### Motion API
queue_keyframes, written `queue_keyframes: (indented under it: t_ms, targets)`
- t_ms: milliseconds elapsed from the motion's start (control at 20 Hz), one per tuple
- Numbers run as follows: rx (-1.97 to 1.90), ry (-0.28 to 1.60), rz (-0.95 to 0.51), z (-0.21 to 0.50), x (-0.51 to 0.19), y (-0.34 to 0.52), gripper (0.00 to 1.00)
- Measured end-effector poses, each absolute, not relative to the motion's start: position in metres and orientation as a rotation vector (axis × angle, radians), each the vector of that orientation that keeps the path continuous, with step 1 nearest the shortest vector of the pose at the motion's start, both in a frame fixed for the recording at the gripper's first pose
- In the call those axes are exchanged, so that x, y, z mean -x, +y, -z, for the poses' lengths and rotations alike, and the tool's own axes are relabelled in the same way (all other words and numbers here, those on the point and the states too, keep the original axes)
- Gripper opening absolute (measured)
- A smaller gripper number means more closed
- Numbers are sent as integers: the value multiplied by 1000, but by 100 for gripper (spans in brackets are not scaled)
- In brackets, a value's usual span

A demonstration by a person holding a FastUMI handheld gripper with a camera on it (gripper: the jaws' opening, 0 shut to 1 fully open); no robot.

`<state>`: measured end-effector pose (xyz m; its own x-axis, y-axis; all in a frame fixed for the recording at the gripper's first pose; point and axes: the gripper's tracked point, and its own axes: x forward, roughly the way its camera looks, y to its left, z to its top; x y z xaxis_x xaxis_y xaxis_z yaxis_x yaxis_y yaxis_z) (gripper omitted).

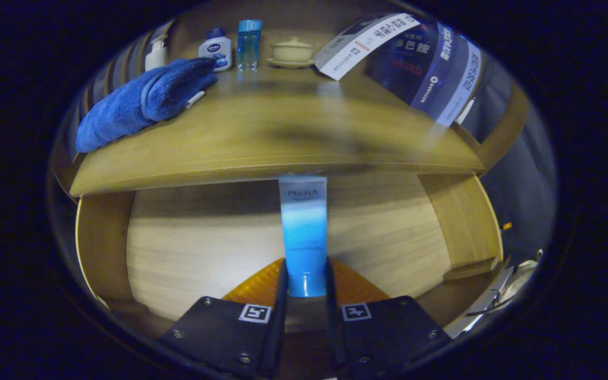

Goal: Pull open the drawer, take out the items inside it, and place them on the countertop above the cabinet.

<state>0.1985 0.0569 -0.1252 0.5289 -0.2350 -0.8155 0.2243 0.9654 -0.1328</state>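
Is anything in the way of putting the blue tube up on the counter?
The fingers are shut on the blue tube, below the countertop's front edge, which it must rise past. On top, the middle is bare wood; the blue towel and bottles sit off to the side and back.

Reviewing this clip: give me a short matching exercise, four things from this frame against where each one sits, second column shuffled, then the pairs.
Things:
1. blue tube
2. blue towel
3. lidded ceramic pot
4. clear blue bottle

Places:
A. on a saucer at the back of the countertop
B. clamped between the fingers of the gripper, cap end nearest
C. standing between the white bottle and the pot
D. lying rolled on the countertop's left part

Pairs: 1-B, 2-D, 3-A, 4-C
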Motion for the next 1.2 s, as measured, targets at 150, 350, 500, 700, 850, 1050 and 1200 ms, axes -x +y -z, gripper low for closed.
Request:
queue_keyframes:
  t_ms: [150,350,500,700,850,1050,1200]
  targets:
    - [31,942,320,102,-185,50,34]
    - [53,905,398,67,-161,38,34]
    - [66,860,454,37,-146,30,34]
    - [80,765,503,-14,-143,22,34]
    - [53,687,478,-45,-165,29,34]
    - [25,630,399,-58,-208,35,34]
    - [-23,635,348,-48,-242,38,34]
